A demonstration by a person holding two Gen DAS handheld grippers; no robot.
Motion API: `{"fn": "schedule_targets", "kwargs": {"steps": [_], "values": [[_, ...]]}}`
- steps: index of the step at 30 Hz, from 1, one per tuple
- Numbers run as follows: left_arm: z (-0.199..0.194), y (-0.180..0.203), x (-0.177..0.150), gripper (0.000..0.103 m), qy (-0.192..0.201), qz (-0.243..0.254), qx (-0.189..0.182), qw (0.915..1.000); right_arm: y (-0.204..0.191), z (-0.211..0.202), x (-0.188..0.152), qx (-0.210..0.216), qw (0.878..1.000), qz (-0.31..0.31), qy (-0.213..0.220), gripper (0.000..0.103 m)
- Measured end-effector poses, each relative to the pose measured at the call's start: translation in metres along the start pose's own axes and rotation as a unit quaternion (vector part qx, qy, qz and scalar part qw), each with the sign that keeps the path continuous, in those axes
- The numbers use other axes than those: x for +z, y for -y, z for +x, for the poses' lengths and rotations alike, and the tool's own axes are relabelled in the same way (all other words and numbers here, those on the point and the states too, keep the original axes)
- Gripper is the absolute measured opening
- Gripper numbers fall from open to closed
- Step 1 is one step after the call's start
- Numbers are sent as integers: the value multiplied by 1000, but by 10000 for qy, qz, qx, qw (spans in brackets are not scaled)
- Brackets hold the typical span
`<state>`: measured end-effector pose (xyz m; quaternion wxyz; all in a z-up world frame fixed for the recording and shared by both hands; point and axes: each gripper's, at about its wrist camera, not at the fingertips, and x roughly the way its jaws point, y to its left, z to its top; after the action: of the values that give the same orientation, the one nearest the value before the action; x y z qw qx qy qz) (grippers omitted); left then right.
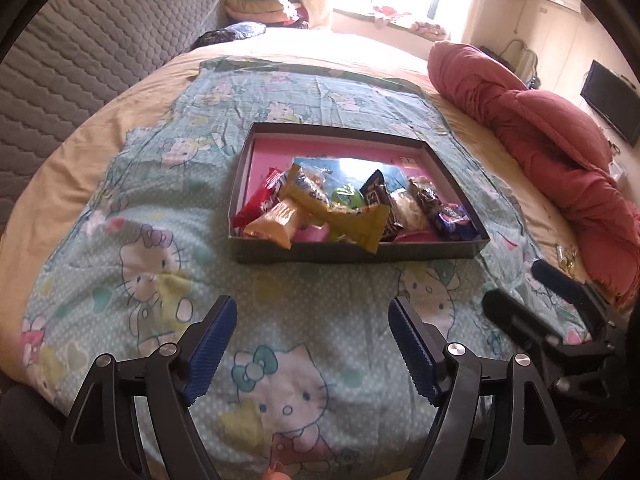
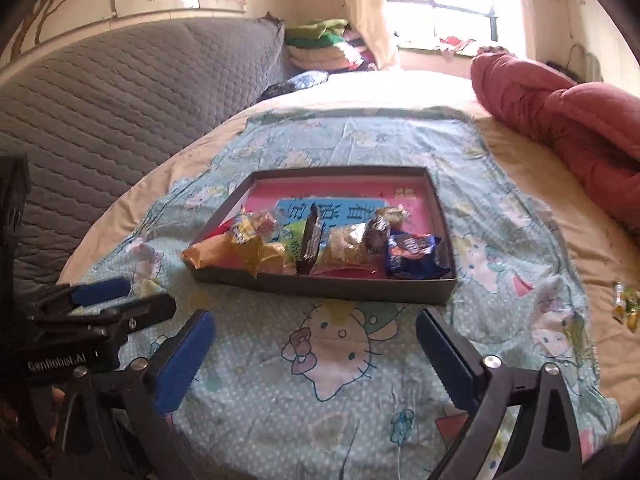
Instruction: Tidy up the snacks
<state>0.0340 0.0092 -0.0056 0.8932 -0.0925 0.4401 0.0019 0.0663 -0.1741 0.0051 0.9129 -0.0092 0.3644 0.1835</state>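
Both views: we see the box point(image 1: 356, 250) of snacks point(image 1: 332, 204) on the bed point(image 1: 100, 152); left tool point(image 1: 312, 316) and right tool point(image 2: 316, 330) gape, empty. Right view alone shows candy point(image 2: 626, 306) clearly.

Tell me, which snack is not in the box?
The small yellow-green candy, lying alone on the bed by the red quilt; every other snack sits inside the box.

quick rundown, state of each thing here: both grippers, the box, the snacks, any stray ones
left gripper: jaws open, nothing between them
right gripper: jaws open wide, empty
box: lidless, flat on the cartoon sheet
snack packets: heaped at the box's near end, sealed
blue packet: inside, near right corner
loose sweets: on the bed, outside the box
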Motion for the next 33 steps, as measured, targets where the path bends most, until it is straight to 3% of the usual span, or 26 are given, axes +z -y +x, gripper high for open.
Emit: {"fn": "schedule_targets", "kwargs": {"steps": [8, 33], "values": [[5, 1, -5, 80, -97, 3, 118, 9999, 5, 3, -11, -334, 9991, 106, -231, 101], [9, 6, -8, 80, -154, 102, 157, 9997, 17, 12, -18, -433, 9975, 342, -445, 101]]}}
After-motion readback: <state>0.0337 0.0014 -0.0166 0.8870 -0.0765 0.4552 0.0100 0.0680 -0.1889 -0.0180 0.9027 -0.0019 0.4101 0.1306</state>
